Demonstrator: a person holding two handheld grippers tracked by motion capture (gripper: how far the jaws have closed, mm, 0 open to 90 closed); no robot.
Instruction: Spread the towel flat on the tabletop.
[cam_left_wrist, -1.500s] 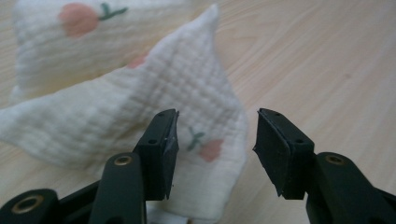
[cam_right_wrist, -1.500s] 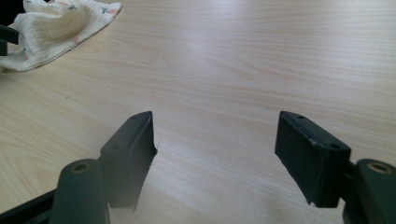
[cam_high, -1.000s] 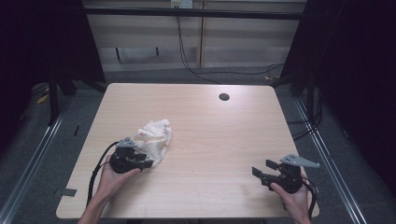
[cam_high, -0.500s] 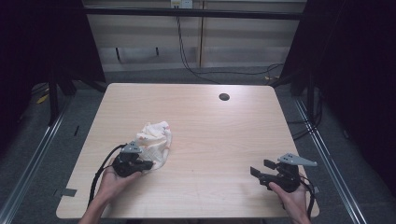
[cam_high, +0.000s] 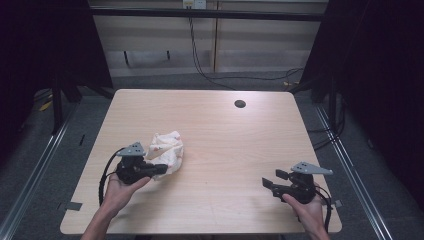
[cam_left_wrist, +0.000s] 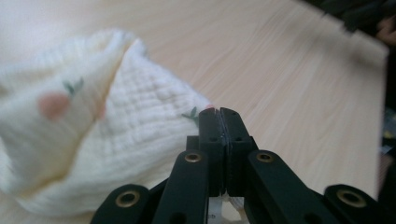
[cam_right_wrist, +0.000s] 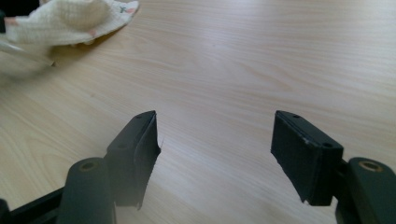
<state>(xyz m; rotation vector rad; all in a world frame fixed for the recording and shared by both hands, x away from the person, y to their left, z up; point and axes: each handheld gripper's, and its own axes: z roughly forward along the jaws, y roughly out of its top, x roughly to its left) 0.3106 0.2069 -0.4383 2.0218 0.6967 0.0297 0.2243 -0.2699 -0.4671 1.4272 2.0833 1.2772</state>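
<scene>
Crumpled cream cloth (cam_high: 166, 151) with small pink and green print seen on left half of light wooden surface (cam_high: 225, 140), near front edge. Left gripper (cam_high: 159, 169) held low at cloth's near side; its fingers (cam_left_wrist: 208, 135) pressed together, white fabric edge pinched between them low down. Right gripper (cam_high: 269, 183) held at front right of surface, well apart from cloth; its fingers (cam_right_wrist: 140, 149) spread wide, nothing between. Small dark hole (cam_high: 240, 104) noted near far edge.

cloth (cam_left_wrist: 70, 140) blurred and cut off at left edge in left gripper view, any fabric between left gripper (cam_left_wrist: 219, 114) jaws indiscernible
</scene>
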